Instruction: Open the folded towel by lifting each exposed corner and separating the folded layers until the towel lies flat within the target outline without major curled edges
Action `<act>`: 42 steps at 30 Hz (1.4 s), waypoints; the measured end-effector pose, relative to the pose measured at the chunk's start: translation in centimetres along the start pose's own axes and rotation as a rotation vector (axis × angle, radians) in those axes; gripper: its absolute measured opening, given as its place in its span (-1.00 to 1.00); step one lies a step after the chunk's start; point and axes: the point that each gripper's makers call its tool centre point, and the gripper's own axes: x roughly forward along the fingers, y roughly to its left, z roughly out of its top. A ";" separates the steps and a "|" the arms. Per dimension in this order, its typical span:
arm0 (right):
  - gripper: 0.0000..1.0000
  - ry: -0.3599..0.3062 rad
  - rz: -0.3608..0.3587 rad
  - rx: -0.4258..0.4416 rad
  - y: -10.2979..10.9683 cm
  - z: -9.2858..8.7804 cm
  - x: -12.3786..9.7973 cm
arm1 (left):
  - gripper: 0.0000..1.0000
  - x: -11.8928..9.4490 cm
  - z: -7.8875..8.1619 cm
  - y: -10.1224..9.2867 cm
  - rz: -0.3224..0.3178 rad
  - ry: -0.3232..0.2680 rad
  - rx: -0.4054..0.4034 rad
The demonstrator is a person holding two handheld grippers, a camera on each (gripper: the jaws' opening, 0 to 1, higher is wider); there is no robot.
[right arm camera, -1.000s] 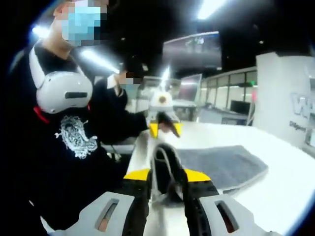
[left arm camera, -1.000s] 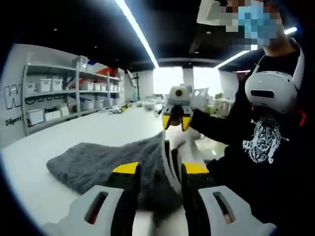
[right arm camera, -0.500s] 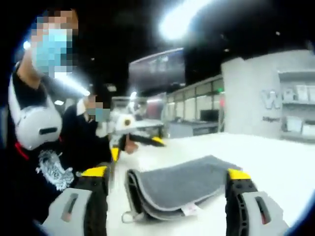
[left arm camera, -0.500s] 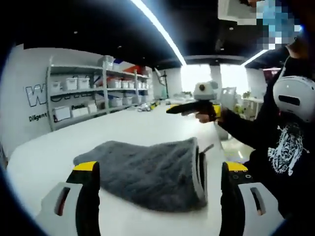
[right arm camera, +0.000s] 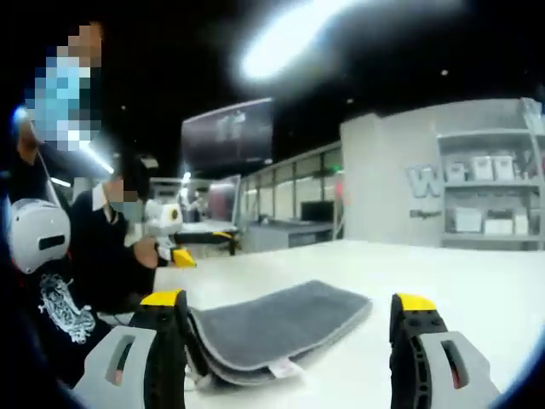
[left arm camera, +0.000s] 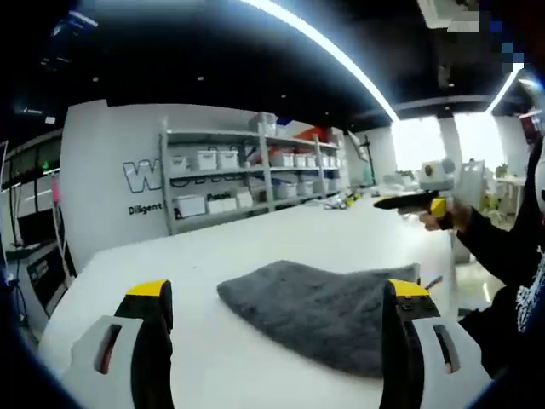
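Jaws on both the left gripper (left arm camera: pixel 272 341) and right gripper (right arm camera: pixel 289 349) stand wide apart, holding nothing. Grey towel (left arm camera: pixel 328 311) lies folded on the white counter (left arm camera: pixel 238 247), just beyond them. Layered fold edge faces the right gripper.

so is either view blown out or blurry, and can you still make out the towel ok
Right gripper view: ceiling light blown out into a smeared glare, background soft. Left gripper view: strip light bright but crisp, windows overexposed, fisheye bends the shelves. The towel reads clearly in both.

Table: white table (left arm camera: pixel 255 256), near.
Far wall: metal shelves (left arm camera: pixel 255 175) holding white bins.
Ceiling: dark, long light strips (left arm camera: pixel 332 47).
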 end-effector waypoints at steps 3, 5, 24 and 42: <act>1.00 -0.012 -0.027 0.013 -0.3 0.4 -0.3 | 1.00 -0.5 0.0 -0.5 -0.022 -0.010 -0.032; 1.00 -0.016 -0.040 0.016 -0.4 0.6 -0.6 | 1.00 -0.7 0.0 -0.7 -0.026 -0.009 -0.038; 1.00 0.009 -0.170 -0.008 -2.3 0.2 -3.3 | 1.00 -2.5 -0.7 0.4 0.035 0.013 -0.039; 1.00 0.031 -0.195 -0.015 -3.5 0.0 -4.3 | 1.00 -3.1 -1.7 0.7 0.052 0.065 -0.063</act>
